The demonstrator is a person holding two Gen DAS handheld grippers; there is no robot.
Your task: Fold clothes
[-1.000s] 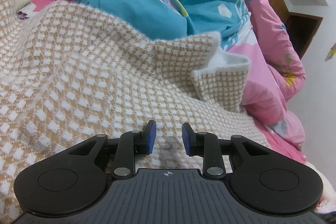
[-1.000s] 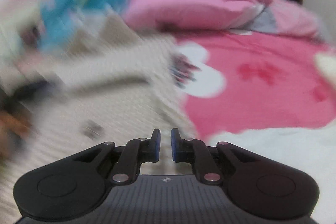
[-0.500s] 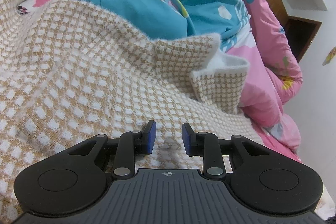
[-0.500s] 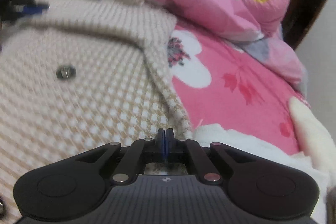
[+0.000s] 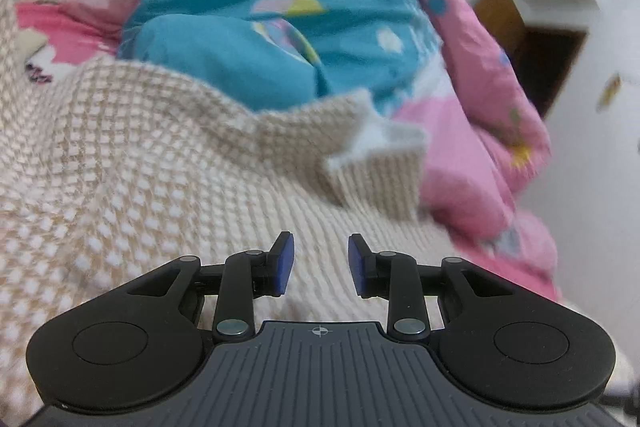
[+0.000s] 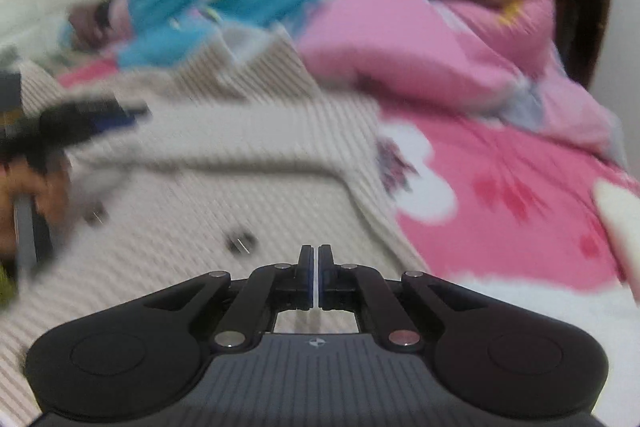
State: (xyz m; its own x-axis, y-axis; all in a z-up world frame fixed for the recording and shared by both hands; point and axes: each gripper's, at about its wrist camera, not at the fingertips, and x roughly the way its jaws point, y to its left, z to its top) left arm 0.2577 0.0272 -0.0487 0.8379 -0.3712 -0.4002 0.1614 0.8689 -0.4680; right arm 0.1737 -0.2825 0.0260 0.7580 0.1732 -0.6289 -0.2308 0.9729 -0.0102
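- The left gripper hangs just above a beige-and-white checked knit garment; its two blue-padded fingers stand well apart, with only the knit showing in the gap and nothing held between them.
- The garment lies spread over a bed with a pink flowered sheet, covering the near and left part of the bed in both views.
- At the garment's far edge a corner of the knit stands up in a fold, showing a white inner face.
- Beyond that far edge lies a bunched turquoise quilt, and beside it, toward the bed's right side, a pink quilt.
- The right gripper sits low over the garment's right edge, close to where the knit meets the pink sheet. Its jaws are almost together, leaving only a thin pale slit; whether a bit of cloth is pinched there cannot be told from the blurred picture.
- Two dark buttons show on the knit just ahead of the right gripper.
- At the left edge of the right wrist view, the left gripper and the hand that holds it appear, blurred.
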